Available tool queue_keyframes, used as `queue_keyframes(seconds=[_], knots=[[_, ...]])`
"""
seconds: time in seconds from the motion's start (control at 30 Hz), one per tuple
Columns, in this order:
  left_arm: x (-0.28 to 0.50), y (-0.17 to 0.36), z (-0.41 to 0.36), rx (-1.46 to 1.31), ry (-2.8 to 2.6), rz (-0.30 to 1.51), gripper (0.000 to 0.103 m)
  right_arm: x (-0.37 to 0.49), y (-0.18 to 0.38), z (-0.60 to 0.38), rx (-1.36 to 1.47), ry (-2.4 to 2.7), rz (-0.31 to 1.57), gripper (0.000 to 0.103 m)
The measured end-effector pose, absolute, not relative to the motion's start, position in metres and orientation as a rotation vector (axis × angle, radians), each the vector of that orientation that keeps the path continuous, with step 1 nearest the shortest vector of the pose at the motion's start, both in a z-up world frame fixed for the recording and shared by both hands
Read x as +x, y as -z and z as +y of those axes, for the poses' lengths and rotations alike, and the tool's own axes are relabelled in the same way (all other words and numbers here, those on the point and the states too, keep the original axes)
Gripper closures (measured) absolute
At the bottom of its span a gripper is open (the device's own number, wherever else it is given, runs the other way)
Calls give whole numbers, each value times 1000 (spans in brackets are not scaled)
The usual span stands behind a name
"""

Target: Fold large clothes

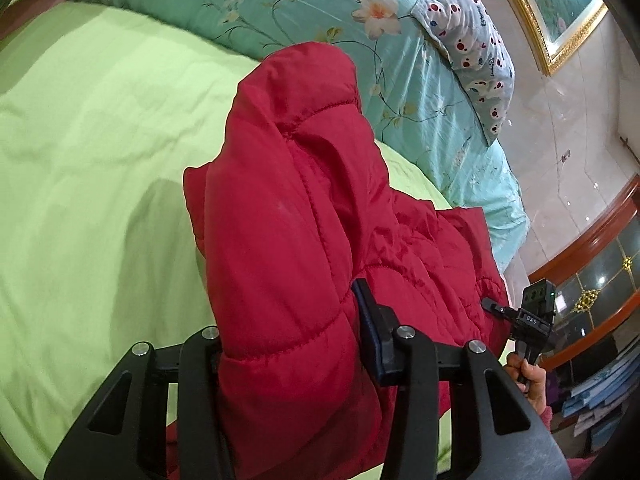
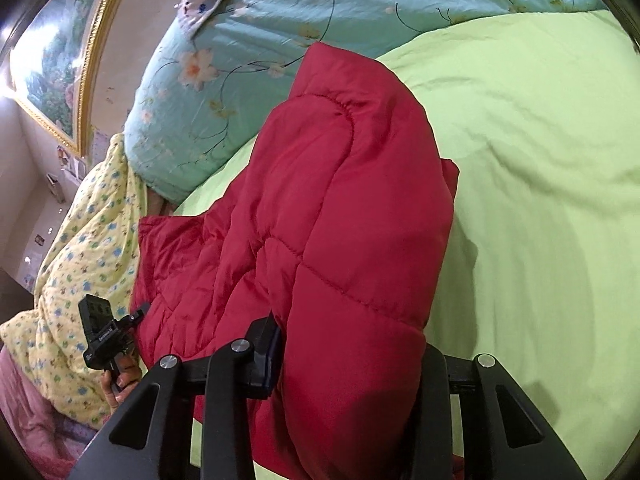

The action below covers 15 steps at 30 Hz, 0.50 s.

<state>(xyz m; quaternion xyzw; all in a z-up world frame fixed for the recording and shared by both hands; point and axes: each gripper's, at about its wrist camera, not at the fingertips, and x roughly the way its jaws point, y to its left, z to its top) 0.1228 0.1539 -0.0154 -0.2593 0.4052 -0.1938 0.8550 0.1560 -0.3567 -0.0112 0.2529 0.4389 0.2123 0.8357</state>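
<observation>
Left wrist: red padded jacket [image 1: 288,208] is clamped in the left gripper [image 1: 292,344], draped toward the green bedsheet's [image 1: 80,160] far edge. Right wrist: right gripper [image 2: 348,356] is likewise closed on it — soft, puffy, slippery; best pinched at quilted seams.

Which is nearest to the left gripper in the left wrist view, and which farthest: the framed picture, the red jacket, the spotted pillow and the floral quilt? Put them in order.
1. red jacket, clamped in the jaws of the left gripper
2. floral quilt, behind the jacket on the bed
3. spotted pillow, on the quilt, upper right
4. framed picture, on the wall, far right
</observation>
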Motion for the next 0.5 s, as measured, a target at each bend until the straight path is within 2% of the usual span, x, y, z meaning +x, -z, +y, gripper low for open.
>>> queue_keyframes(seconds=[0.23, 0.5], knots=[[107, 26, 157, -499, 392, 878, 61, 132, 18, -353, 538, -456, 942, 65], [121, 28, 130, -312, 238, 833, 58, 140, 29, -350, 490, -354, 922, 57]])
